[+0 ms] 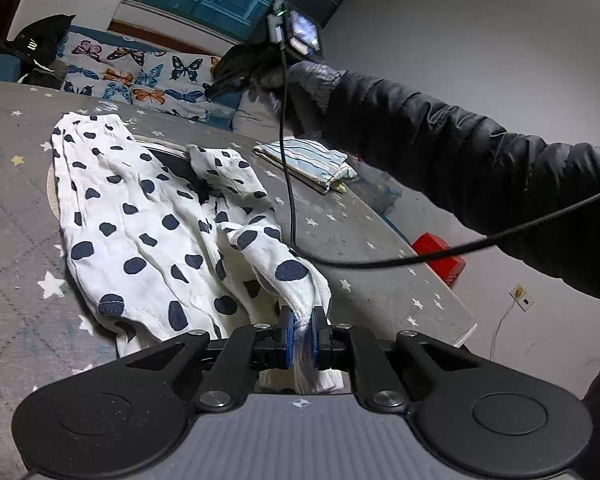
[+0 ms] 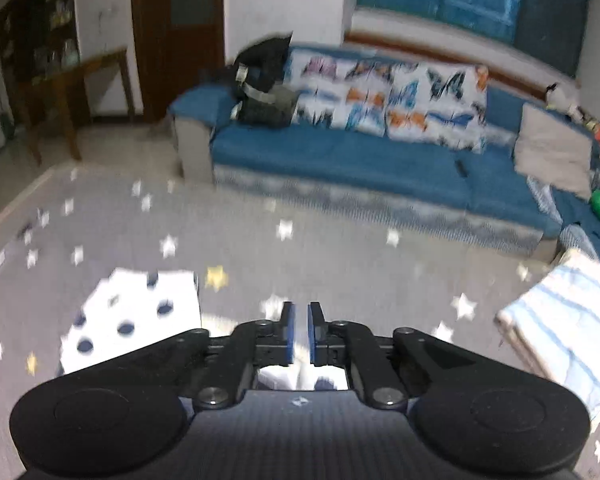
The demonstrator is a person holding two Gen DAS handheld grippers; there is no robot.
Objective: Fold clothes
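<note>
The white garment with navy spots (image 1: 140, 216) (looks like kids' pajama pants, but the person could be wrong on that) is spread out rumpled on the grey star-print quilt (image 1: 16, 216), with something dark with a cream edge lying partly under it. One end is bunched up and pinched tight in the left gripper (image 1: 302, 322), blue pads closed right on the cloth. So this one's mid-fold at best: legs not lined up, nothing squared off yet.

The right gripper (image 2: 301, 322) is up in the air over the quilt, jaws only a narrow slit apart. That view is blurry, but nothing appears to be held between them, though white spotted cloth shows just below the fingers.

Count so far: one spotted garment in progress, and one blue-striped piece (image 1: 306, 156) already folded flat and parked off to the right side of the quilt. So roughly one done, one to go, as far as anyone can see here.

Further out: one blue sofa (image 2: 340, 160) with a butterfly-print cushion cover (image 2: 388, 100) along the back, and a dark bag (image 2: 264, 84) at its end.
</note>
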